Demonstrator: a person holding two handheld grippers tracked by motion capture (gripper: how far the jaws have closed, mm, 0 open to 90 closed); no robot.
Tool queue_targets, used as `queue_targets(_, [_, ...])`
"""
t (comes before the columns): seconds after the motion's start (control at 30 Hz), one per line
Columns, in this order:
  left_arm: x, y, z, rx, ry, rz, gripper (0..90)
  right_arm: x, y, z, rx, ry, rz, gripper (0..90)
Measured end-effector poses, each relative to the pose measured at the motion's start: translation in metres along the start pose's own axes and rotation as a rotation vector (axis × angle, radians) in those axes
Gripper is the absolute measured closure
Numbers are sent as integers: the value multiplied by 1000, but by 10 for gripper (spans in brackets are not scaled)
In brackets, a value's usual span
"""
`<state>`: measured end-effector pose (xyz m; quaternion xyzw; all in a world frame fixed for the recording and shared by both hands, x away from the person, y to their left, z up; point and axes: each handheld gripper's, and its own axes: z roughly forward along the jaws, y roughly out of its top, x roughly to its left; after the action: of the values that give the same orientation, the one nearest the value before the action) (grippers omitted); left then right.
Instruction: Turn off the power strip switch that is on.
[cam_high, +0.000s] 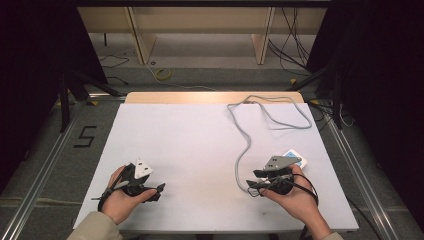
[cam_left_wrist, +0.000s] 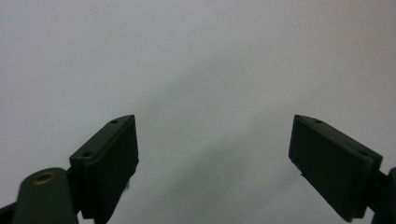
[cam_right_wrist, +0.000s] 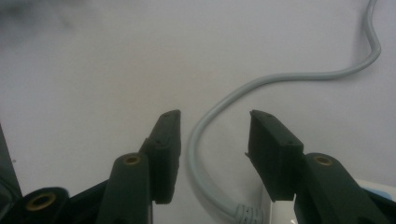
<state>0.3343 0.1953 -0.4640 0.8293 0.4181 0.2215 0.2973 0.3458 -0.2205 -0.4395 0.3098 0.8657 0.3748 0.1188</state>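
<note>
The right hand-held gripper (cam_high: 256, 178) lies low over the near right part of the worktop (cam_high: 200, 145), held in the person's right hand (cam_high: 292, 195), and its jaws stand apart with nothing pressed between them. In the right gripper view, the grey cable (cam_right_wrist: 219, 107) runs up through the gap between the two black jaws, touching neither pad as far as can be seen, and then bends away to the upper right. At the bottom of that view the cable ends in a ribbed sleeve joined to a white adapter (cam_right_wrist: 280, 212), partly hidden behind the jaw. In the high view the adapter (cam_high: 295, 156) lies just beyond the right hand-held gripper, while the cable (cam_high: 245, 145) snakes from there toward the far edge of the worktop and curls into a loop at the far right. The left hand-held gripper (cam_high: 159, 190), held in the left hand (cam_high: 120, 197), sits near the front left of the worktop, well apart from the cable; its jaws are wide open over bare white surface.
</note>
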Motion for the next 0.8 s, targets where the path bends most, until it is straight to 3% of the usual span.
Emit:
queue_targets(0.4, [1,-1,-1,-3,1,-6,157,-3,2,-4,37,-25,-11,607])
queue_targets(0.8, [1,0,1,0,1,-2,157,-11,3,-13,33,-68,-3,680])
